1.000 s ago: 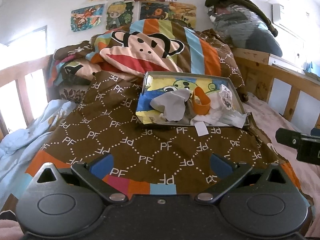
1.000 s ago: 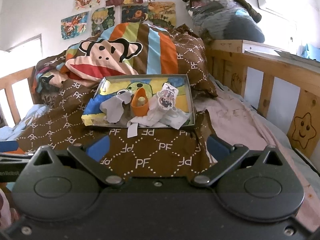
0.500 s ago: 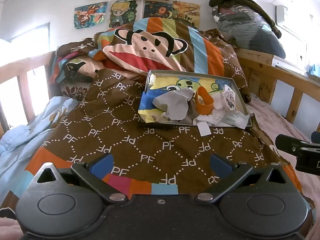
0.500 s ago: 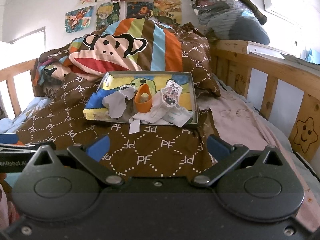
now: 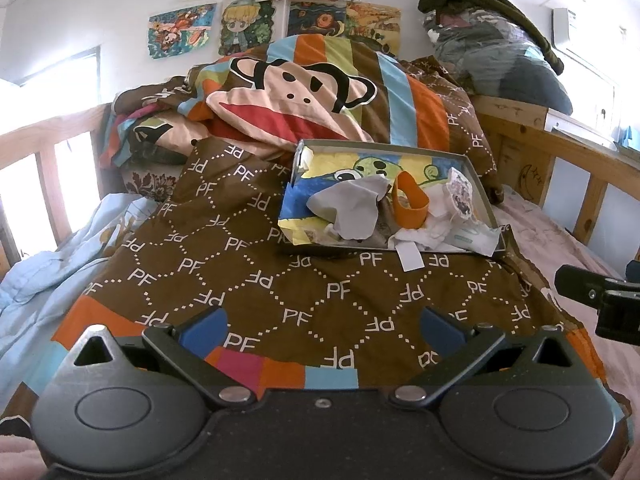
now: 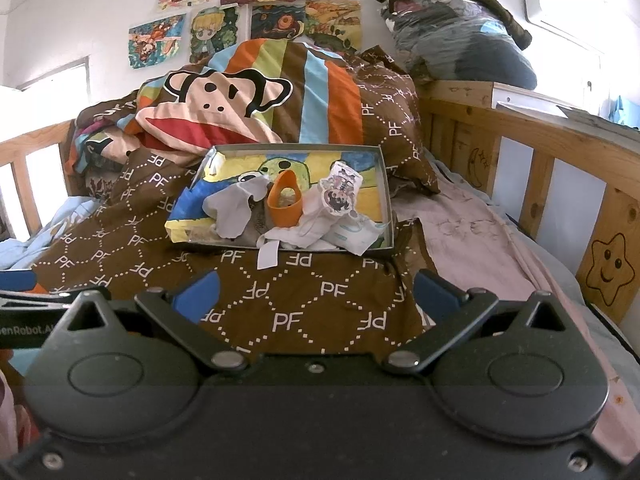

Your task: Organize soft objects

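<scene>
The soft things [image 6: 320,216] are piled in a shallow box [image 6: 386,200] on the brown blanket [image 5: 320,300] on the bed. What is buried underneath cannot be made out. Both grippers, left [image 5: 322,326] and right [image 6: 316,294], are held with jaws apart, empty.

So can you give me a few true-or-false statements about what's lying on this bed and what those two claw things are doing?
1. The shallow box sits on the brown PF blanket. True.
2. The left gripper is clamped on the grey cloth. False: it is open and holds nothing; the cloth lies in the box.
3. An orange band is in the box. True.
4. The right gripper is shut. False: its jaws stand wide apart.
5. The box is empty. False: it holds cloths and white items.
</scene>
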Demonstrator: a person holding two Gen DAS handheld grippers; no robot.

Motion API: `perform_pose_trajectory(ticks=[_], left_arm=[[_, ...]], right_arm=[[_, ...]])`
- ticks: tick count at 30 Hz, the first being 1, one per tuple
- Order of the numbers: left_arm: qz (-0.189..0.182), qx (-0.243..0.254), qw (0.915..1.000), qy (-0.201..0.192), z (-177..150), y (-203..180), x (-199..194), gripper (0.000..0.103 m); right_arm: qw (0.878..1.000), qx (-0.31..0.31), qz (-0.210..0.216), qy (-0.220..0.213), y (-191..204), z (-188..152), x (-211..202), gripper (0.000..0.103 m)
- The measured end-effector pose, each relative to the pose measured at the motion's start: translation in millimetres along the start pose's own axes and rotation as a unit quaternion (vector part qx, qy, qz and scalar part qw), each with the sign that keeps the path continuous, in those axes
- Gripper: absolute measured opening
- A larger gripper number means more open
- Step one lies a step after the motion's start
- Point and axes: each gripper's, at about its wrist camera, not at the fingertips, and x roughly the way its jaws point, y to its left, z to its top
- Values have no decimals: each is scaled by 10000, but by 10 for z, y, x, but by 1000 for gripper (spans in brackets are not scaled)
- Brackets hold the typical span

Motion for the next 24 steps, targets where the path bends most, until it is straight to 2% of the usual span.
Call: perform_pose_trajectory(ticks=[24], left_arm=[[9,-20,10000,5,0,27,7,102]], right_arm=[[10000,24,-22,3,-1,-7,7,102]])
